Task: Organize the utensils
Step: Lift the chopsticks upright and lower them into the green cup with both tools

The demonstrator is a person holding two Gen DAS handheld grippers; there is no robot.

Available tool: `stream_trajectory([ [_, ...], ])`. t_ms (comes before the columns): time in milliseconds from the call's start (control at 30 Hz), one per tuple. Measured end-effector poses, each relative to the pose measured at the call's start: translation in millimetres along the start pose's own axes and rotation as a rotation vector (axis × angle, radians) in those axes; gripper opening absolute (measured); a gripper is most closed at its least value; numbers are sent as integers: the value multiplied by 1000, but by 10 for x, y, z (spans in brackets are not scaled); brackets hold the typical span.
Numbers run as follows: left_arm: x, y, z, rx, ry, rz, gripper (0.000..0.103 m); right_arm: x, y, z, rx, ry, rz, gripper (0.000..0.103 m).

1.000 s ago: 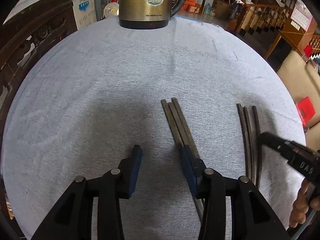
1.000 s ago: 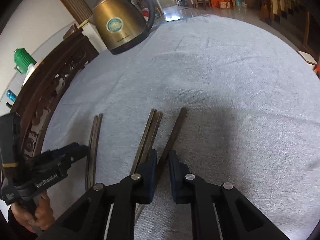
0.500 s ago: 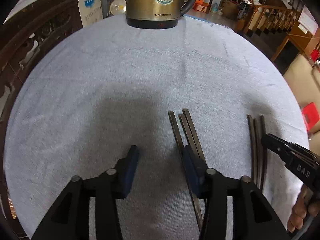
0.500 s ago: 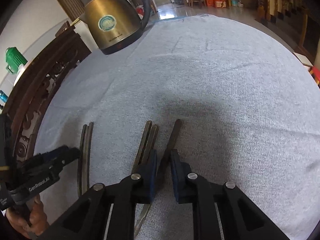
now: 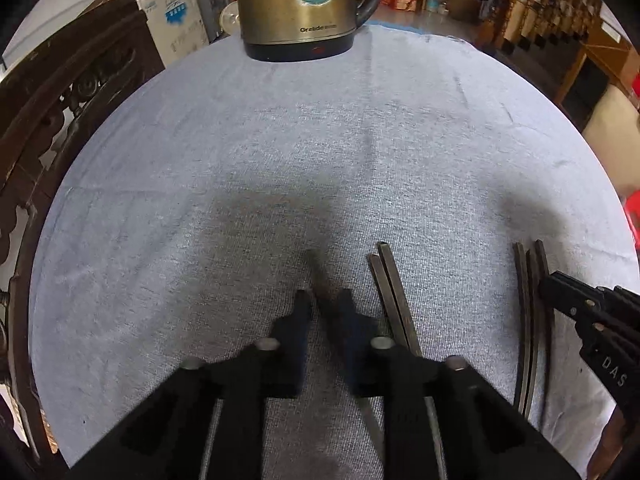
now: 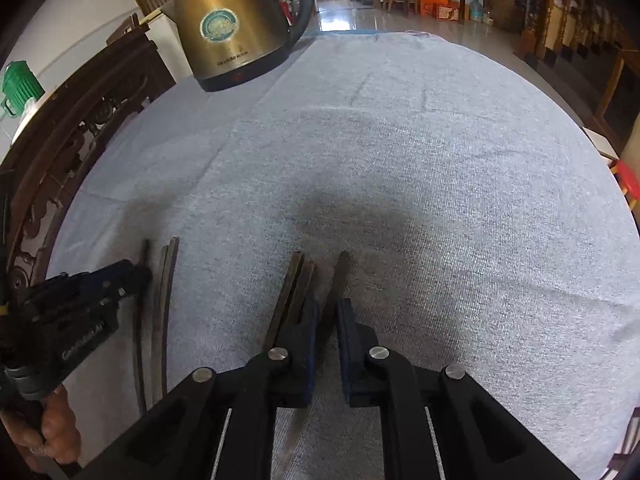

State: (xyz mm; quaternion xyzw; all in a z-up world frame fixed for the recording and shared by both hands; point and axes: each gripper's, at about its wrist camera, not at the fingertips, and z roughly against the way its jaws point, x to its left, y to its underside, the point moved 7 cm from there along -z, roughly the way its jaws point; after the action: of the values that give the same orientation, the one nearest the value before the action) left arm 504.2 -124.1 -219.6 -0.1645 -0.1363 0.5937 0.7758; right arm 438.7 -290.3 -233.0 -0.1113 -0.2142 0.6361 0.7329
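Observation:
Dark chopsticks lie on the grey tablecloth. My left gripper (image 5: pixel 323 300) is shut on a single chopstick (image 5: pixel 316 268) that sticks out ahead of the jaws. Just right of it lie two chopsticks side by side (image 5: pixel 394 296). Farther right lie three more (image 5: pixel 528 320), with my right gripper beside them (image 5: pixel 580 308). In the right wrist view my right gripper (image 6: pixel 327 310) is shut on a single chopstick (image 6: pixel 339 276). Two chopsticks (image 6: pixel 294 288) lie just left of it. The other group (image 6: pixel 160 300) lies at the left, next to my left gripper (image 6: pixel 112 280).
A brass electric kettle (image 5: pixel 304 4) stands at the far edge of the round table (image 5: pixel 400 120); it also shows in the right wrist view (image 6: pixel 232 24). A carved dark wooden chair (image 5: pixel 60 92) stands against the table's left side. Wooden stair railings (image 5: pixel 560 12) are at the back right.
My left gripper has closed from wide open onto one chopstick and drawn it left, away from its two neighbours. My right gripper has stayed shut on its chopstick, and the kettle looks nearer.

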Motion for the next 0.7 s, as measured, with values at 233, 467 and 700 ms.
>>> stream_trajectory([
  [233, 160, 82, 231, -49, 53, 34, 5, -48, 33, 284, -77, -56, -11, 7],
  [467, 288, 89, 980, -206, 141, 43, 5, 33, 105, 855, -222, -100, 8, 7],
  [700, 386, 233, 1707, -363, 215, 86, 5, 111, 302, 1649, -438, -145, 16, 7],
])
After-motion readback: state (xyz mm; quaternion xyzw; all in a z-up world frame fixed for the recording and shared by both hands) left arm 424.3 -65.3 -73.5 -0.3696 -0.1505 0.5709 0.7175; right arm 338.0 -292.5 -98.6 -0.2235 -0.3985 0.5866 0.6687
